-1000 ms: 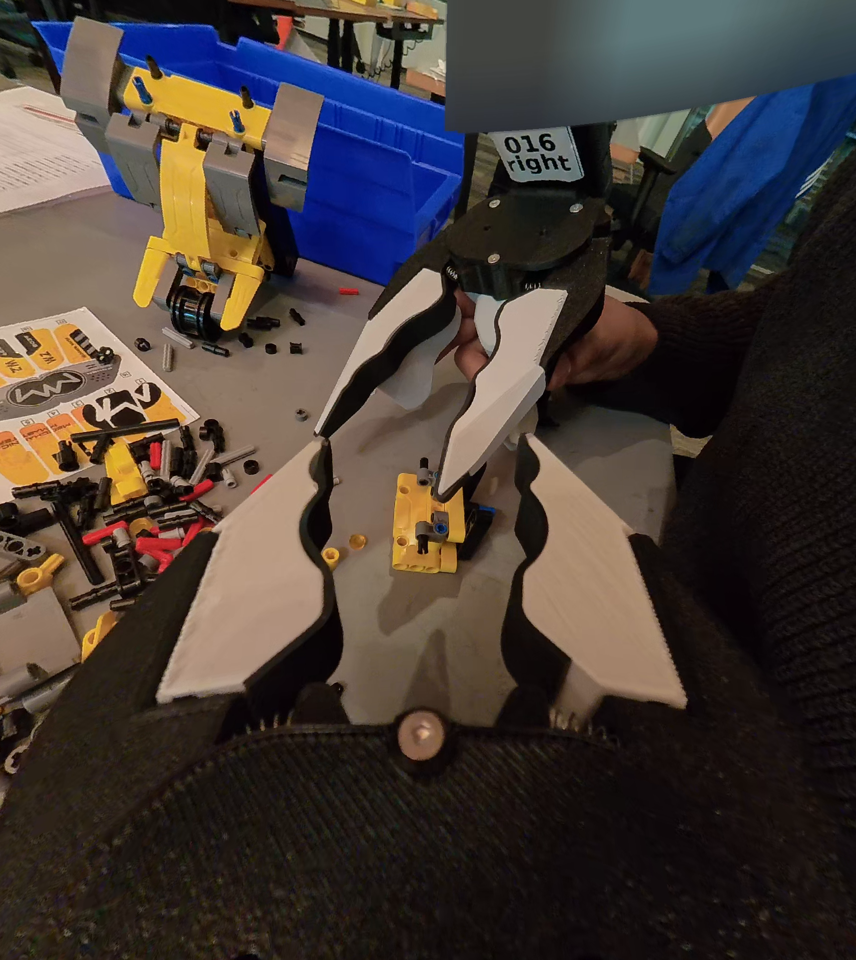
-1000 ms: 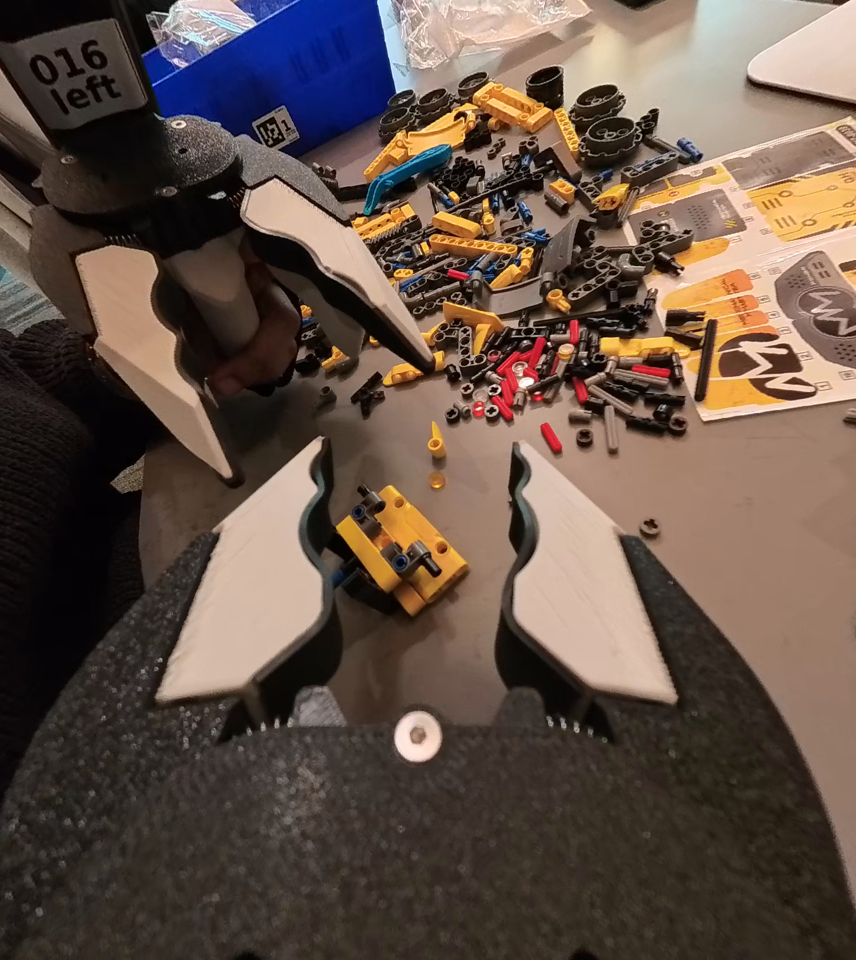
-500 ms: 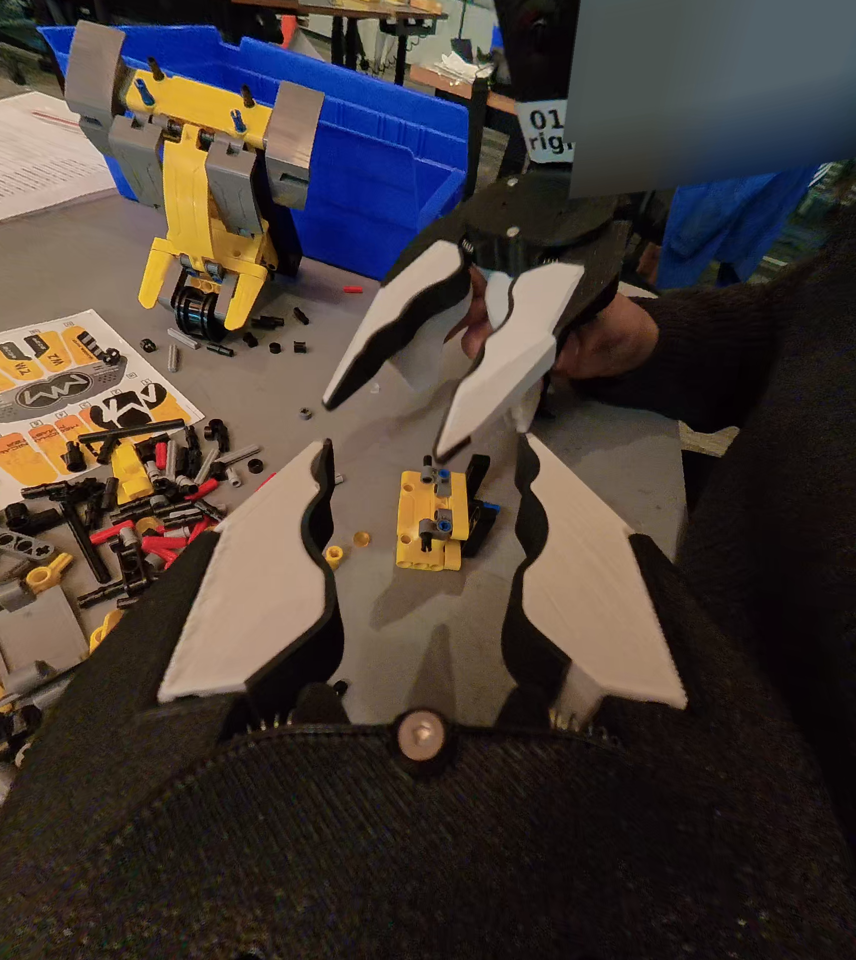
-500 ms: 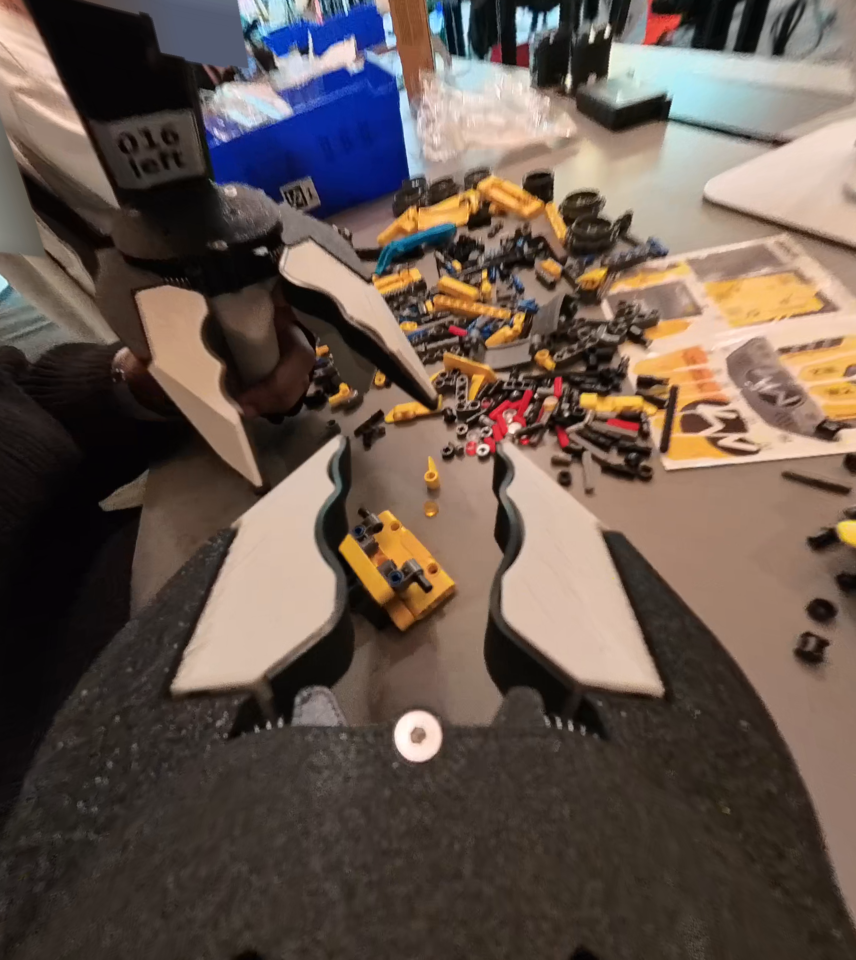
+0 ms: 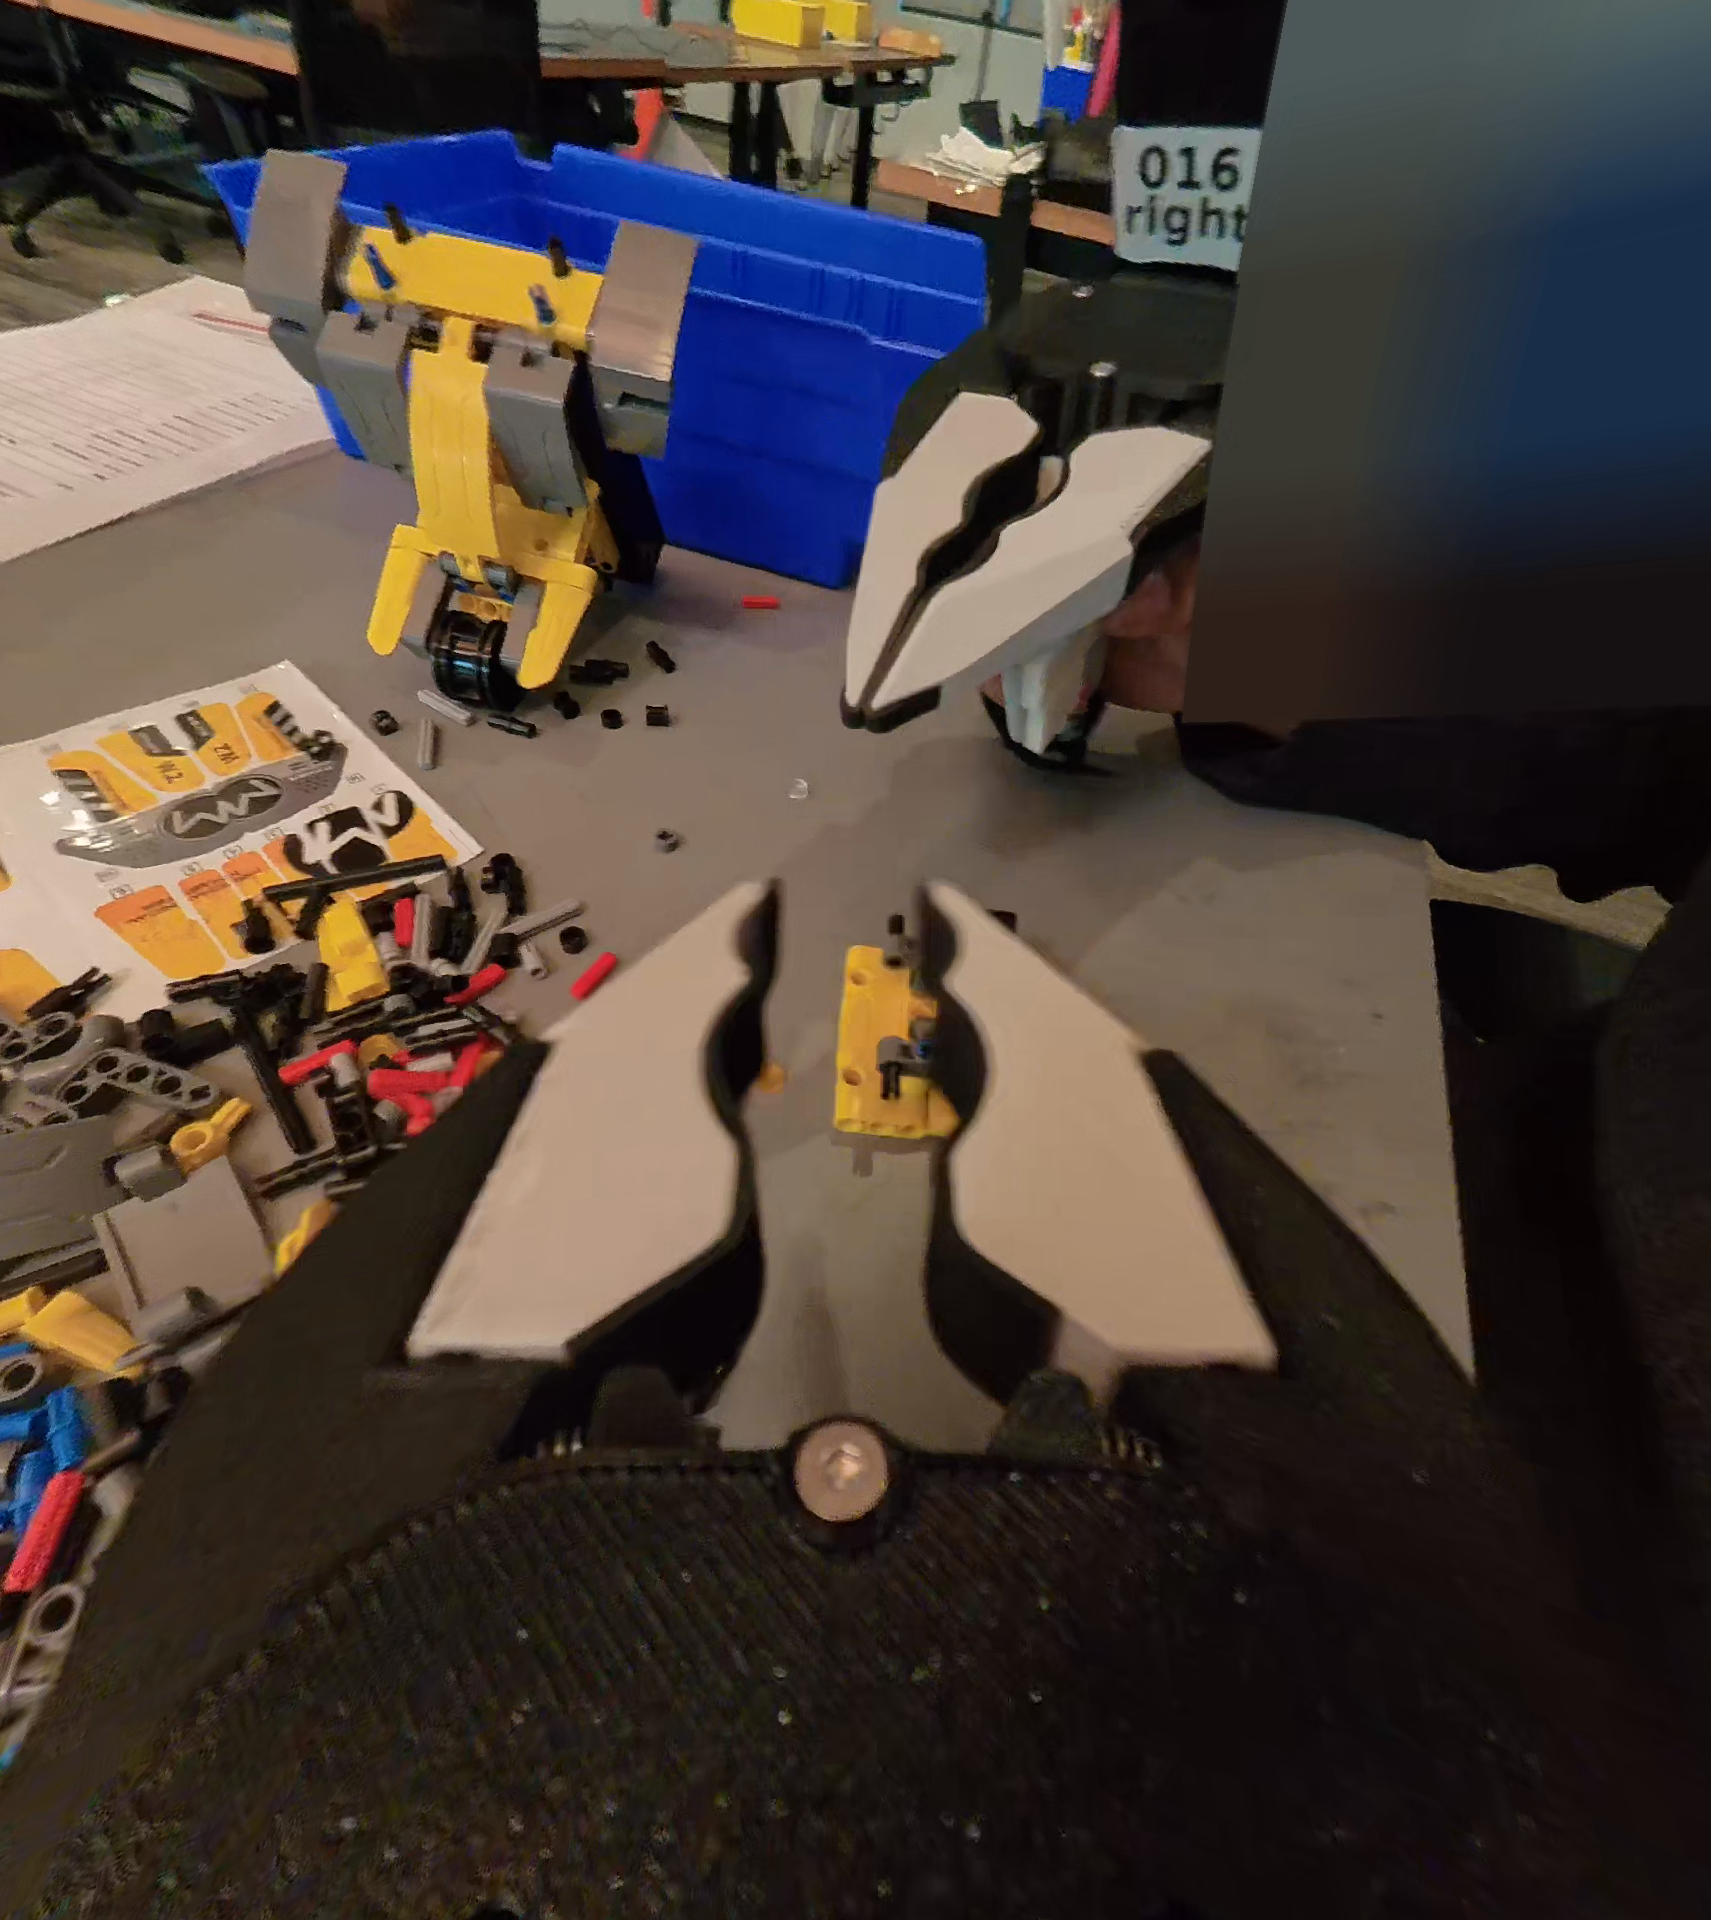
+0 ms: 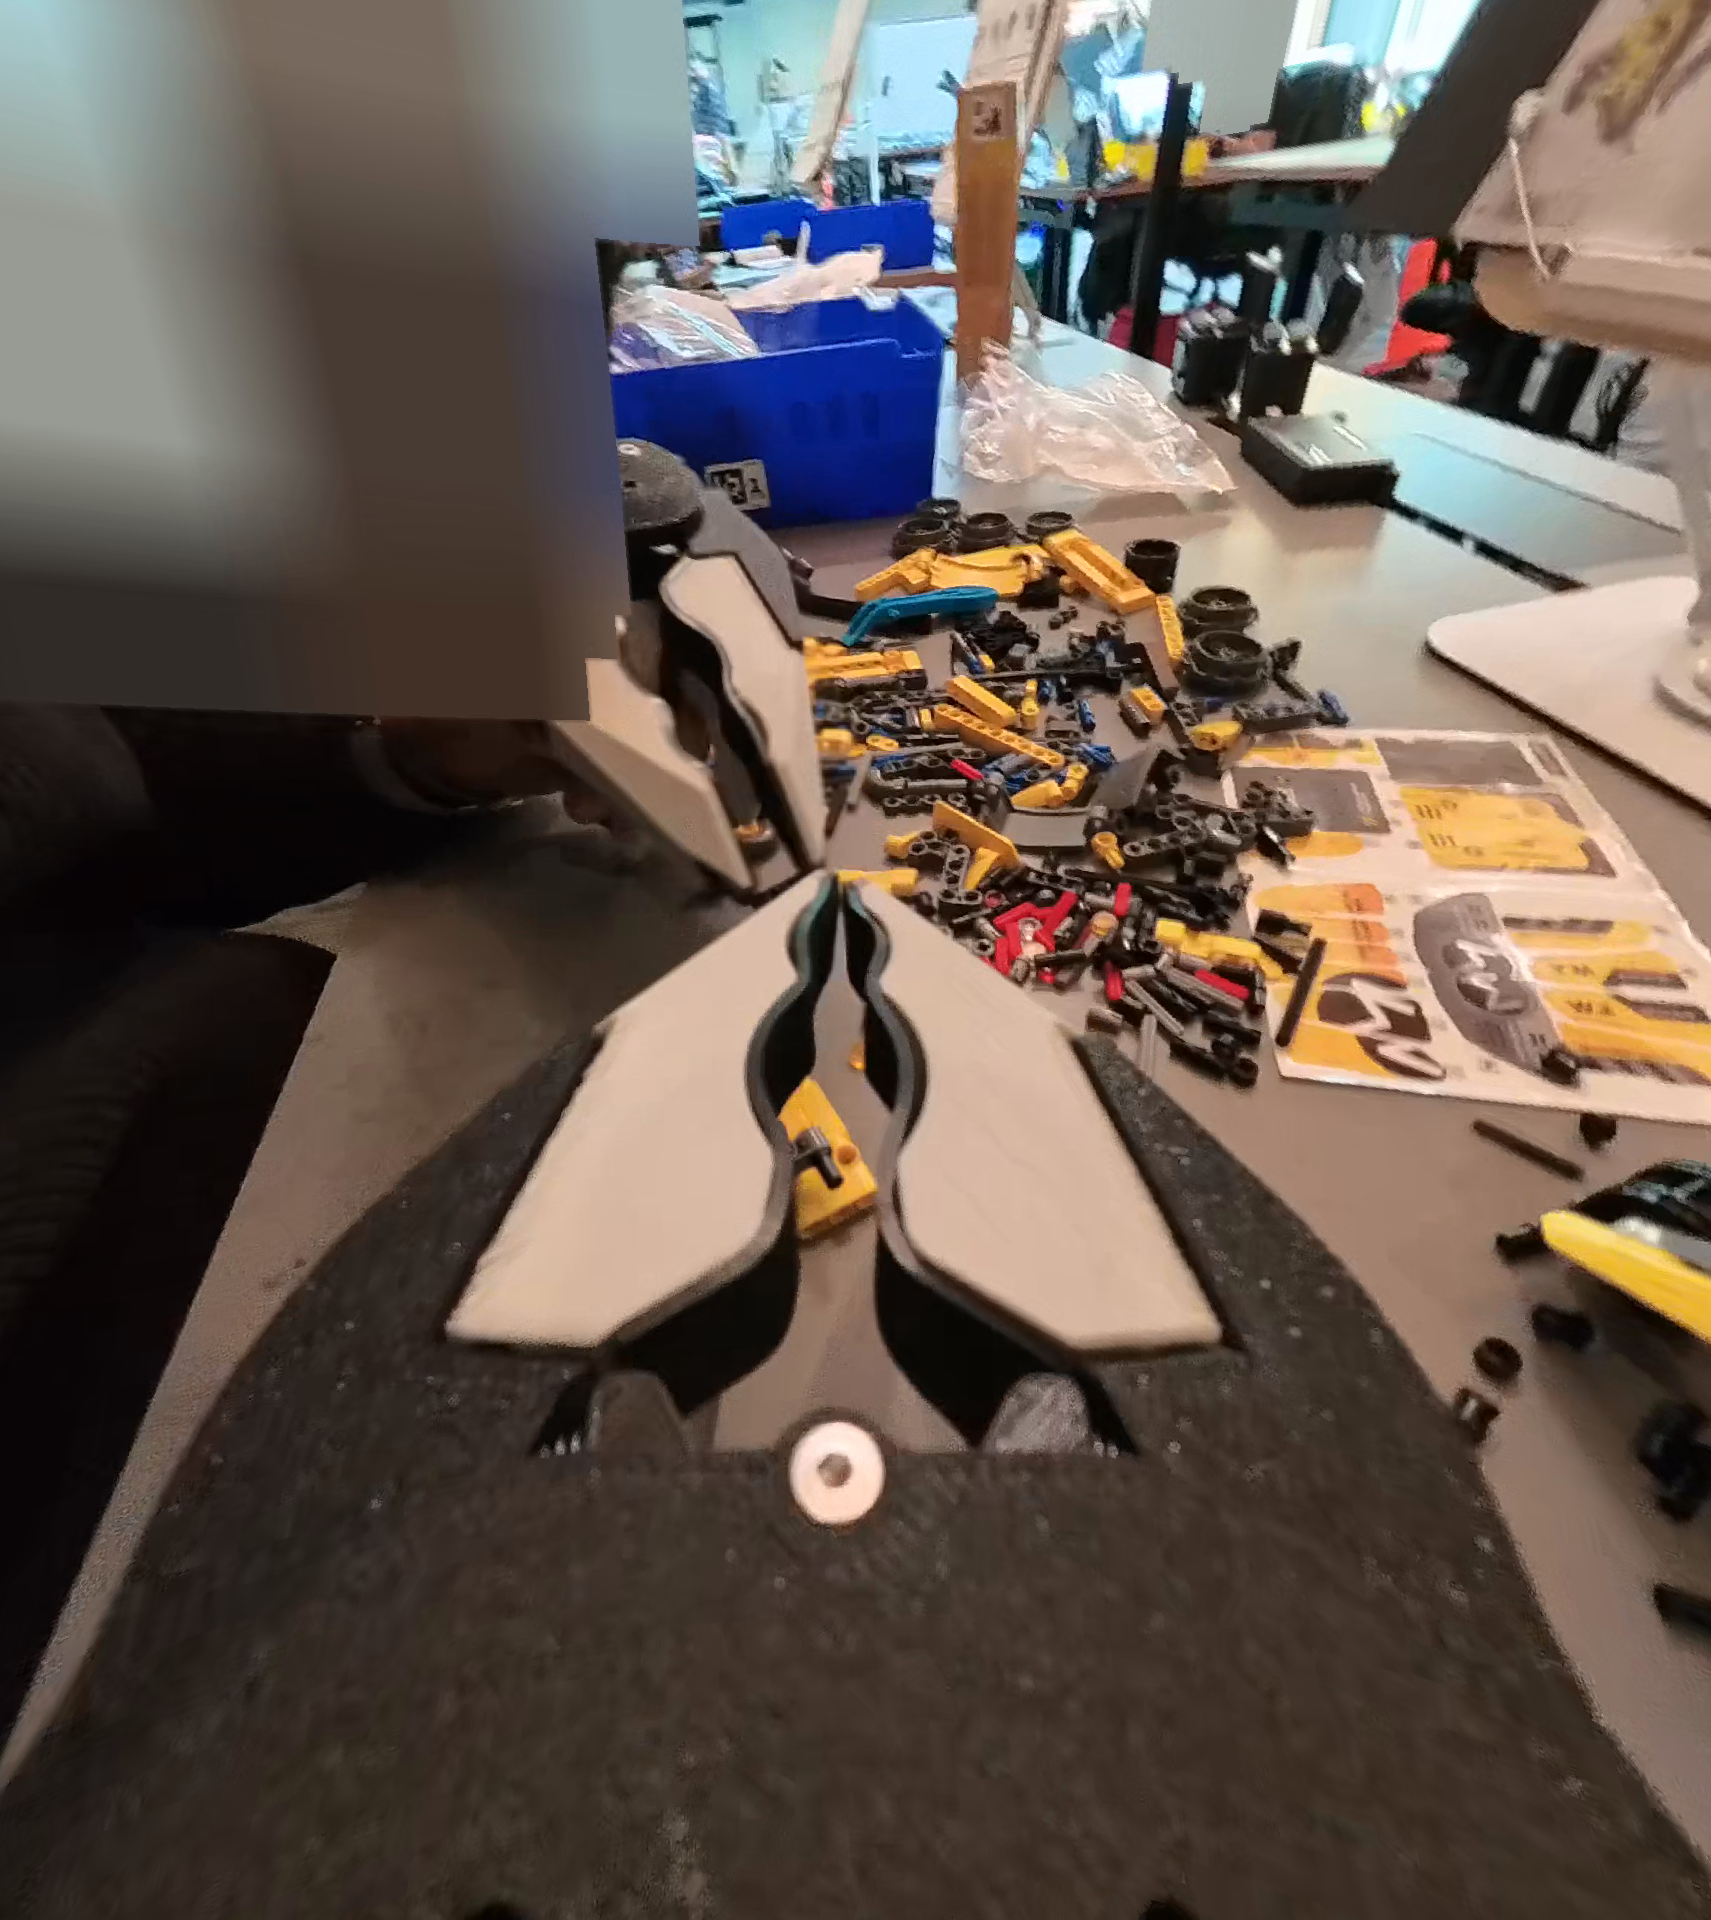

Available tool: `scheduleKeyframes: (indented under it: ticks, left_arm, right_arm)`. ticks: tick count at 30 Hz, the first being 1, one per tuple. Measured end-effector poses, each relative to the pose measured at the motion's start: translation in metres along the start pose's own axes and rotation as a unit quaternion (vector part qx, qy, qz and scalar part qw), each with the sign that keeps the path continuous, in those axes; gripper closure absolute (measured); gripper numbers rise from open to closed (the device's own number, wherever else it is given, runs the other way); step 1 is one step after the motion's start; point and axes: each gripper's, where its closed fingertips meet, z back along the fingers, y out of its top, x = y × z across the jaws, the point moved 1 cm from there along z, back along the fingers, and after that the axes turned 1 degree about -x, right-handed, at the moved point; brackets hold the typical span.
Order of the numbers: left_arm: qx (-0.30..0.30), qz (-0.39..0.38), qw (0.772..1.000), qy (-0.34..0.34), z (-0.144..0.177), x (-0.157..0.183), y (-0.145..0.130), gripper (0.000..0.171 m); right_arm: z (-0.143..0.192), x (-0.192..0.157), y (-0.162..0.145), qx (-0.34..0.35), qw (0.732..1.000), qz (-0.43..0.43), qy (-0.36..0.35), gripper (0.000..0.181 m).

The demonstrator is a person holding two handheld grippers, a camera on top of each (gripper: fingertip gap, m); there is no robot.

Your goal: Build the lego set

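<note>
Two hand-held grippers with pale grey fingers work over a grey table (image 5: 1246,987) scattered with plastic building-toy parts.

The left gripper (image 5: 846,904) has its fingers spread apart, with nothing between the tips. A small yellow brick assembly with black and grey pins (image 5: 877,1049) lies flat on the table in the gap between them, close against the inner edge of the right-hand finger; whether that finger touches it cannot be told.

The right gripper (image 6: 835,883) has its fingers pressed together at the tips and grips nothing. In the left wrist view it hangs in the air above the table, well behind the yellow assembly, near a blue plastic bin (image 5: 809,343). From the right wrist view the same assembly shows through the narrow slot between the closed fingers, on the table below them.

Left of the left gripper lies a loose pile of black, red, grey, yellow and blue pins and beams (image 5: 342,1029), partly on a printed sticker sheet with yellow and grey shapes (image 5: 155,821). A part-built yellow and grey model (image 5: 477,457) stands propped against the blue bin (a black wheel at its base). A printed white paper sheet (image 5: 51,416) lies farther left.
</note>
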Motion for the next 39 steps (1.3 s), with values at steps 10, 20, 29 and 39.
scheduleKeyframes:
  ticks: [10, 20, 29, 39]
  left_arm:
    - [0.009, 0.004, 1.000, -0.001, 0.001, 0.000, 0.002, 0.145]
    - [0.002, -0.037, 0.997, -0.066, 0.003, 0.027, 0.004, 0.116]
    - [-0.136, -0.089, 0.986, -0.045, -0.013, 0.022, -0.042, 0.124]
    - [-0.177, -0.082, 0.980, -0.038, -0.018, 0.019, -0.055, 0.127]
  right_arm:
    - [0.002, -0.004, 0.003, 0.031, 0.998, 0.029, 0.036, 0.171]
    - [0.006, -0.021, -0.012, -0.016, 0.993, 0.069, 0.099, 0.138]
    - [0.012, -0.021, -0.048, -0.129, 0.984, 0.067, 0.106, 0.136]
    - [0.006, -0.024, -0.064, -0.181, 0.975, 0.085, 0.099, 0.138]
